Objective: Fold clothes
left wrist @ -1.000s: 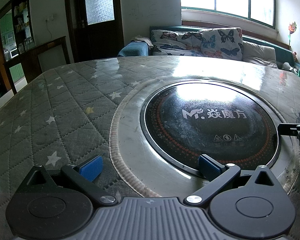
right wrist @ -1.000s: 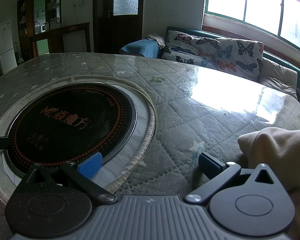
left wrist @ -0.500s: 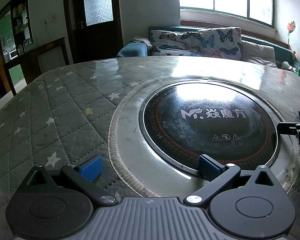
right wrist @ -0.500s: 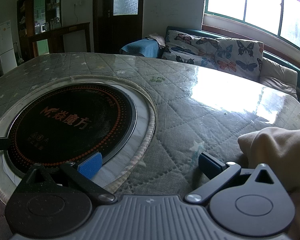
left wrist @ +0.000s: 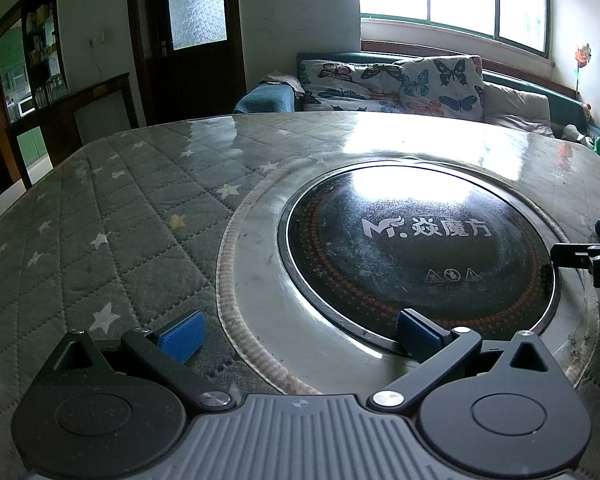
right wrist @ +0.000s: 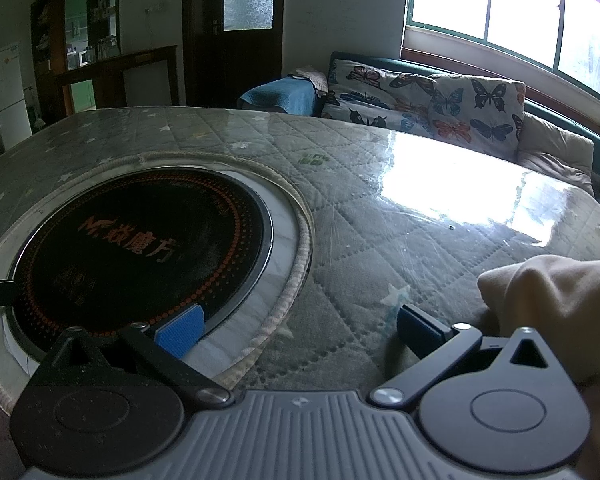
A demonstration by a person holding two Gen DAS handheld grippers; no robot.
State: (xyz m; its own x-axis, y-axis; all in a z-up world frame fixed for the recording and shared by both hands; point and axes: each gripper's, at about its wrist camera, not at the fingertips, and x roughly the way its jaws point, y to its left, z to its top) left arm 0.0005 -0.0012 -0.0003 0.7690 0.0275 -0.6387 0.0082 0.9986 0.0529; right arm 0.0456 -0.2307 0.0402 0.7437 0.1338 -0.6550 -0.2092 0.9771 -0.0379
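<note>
So the only clothing in sight was a cream garment (right wrist: 552, 304) bunched at the right edge of the table (right wrist: 380, 216), touching the right gripper (right wrist: 298, 330) on its right-hand finger side. That gripper was spread wide with nothing in it. The left gripper (left wrist: 300, 334) was just as wide and empty, over the near rim of the round cooktop (left wrist: 416, 244), well apart from the cloth. I'd say the right one was clearly nearer; which way the garment's long side ran, couldn't tell

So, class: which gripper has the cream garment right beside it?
The right gripper: the cream garment bunches beside it, while the left gripper faces only the hotplate.
</note>
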